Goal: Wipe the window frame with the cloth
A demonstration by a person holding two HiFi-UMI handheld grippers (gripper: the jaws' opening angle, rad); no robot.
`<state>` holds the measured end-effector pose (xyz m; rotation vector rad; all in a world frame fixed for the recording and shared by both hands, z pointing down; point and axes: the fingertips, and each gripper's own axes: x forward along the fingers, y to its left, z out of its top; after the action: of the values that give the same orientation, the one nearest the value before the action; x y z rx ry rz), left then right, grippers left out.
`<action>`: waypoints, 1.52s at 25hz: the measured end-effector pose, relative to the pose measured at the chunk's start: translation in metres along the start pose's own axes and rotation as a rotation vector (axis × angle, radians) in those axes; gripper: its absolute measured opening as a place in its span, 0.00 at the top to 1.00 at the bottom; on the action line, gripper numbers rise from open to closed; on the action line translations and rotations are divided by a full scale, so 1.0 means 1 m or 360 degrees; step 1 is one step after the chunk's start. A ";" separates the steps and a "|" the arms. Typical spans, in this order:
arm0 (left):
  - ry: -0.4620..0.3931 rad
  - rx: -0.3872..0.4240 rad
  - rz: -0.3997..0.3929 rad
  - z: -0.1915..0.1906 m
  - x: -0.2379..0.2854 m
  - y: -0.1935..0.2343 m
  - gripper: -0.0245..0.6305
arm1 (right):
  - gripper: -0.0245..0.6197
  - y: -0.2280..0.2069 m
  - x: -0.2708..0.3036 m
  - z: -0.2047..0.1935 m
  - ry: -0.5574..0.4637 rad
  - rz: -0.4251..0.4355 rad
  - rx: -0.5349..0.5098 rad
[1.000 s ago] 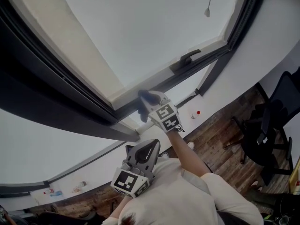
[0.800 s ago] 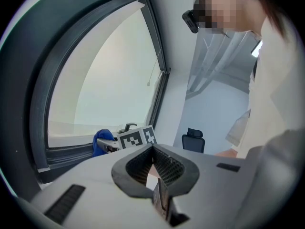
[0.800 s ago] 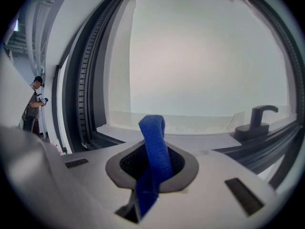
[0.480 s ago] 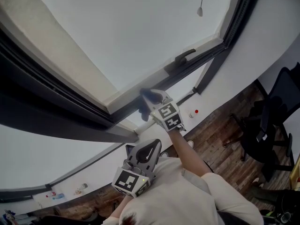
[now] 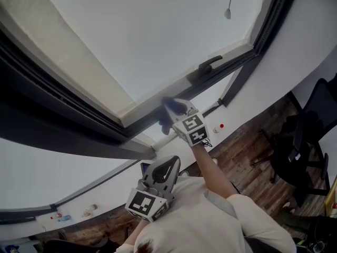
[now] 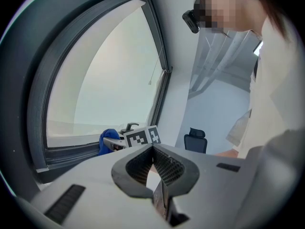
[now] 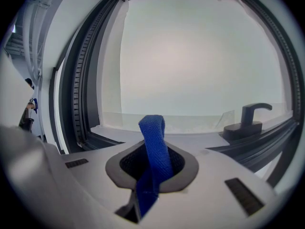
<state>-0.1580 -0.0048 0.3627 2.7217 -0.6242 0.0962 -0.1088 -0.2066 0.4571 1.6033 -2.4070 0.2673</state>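
My right gripper (image 5: 176, 112) is raised to the lower rail of the dark window frame (image 5: 158, 107) and is shut on a blue cloth (image 5: 169, 111). In the right gripper view the blue cloth (image 7: 155, 147) stands up as a folded strip from between the jaws of the gripper (image 7: 153, 175), in front of the pale sill (image 7: 119, 131). The left gripper (image 5: 162, 174) is held low near my chest, shut and empty. From the left gripper view (image 6: 158, 178) the cloth (image 6: 107, 140) shows against the frame (image 6: 71, 154).
A black window handle (image 5: 209, 64) (image 7: 250, 116) sits on the rail to the right of the cloth. A blind cord weight (image 5: 227, 13) hangs before the glass. An office chair (image 5: 308, 141) stands on the wooden floor at the right. The white wall ledge (image 5: 105, 186) runs below the window.
The right gripper with the cloth has slid a little to the right along the lower rail, towards the handle. The left gripper has stayed where it was.
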 end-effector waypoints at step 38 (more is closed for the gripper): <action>-0.0023 -0.0027 0.0097 0.005 0.018 0.002 0.95 | 0.89 -0.082 -0.021 -0.005 -0.0038 -0.0187 0.0112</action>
<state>-0.1429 -0.0158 0.3617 2.6900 -0.7088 0.0863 -0.0251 -0.2175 0.4576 1.7804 -2.3343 0.3162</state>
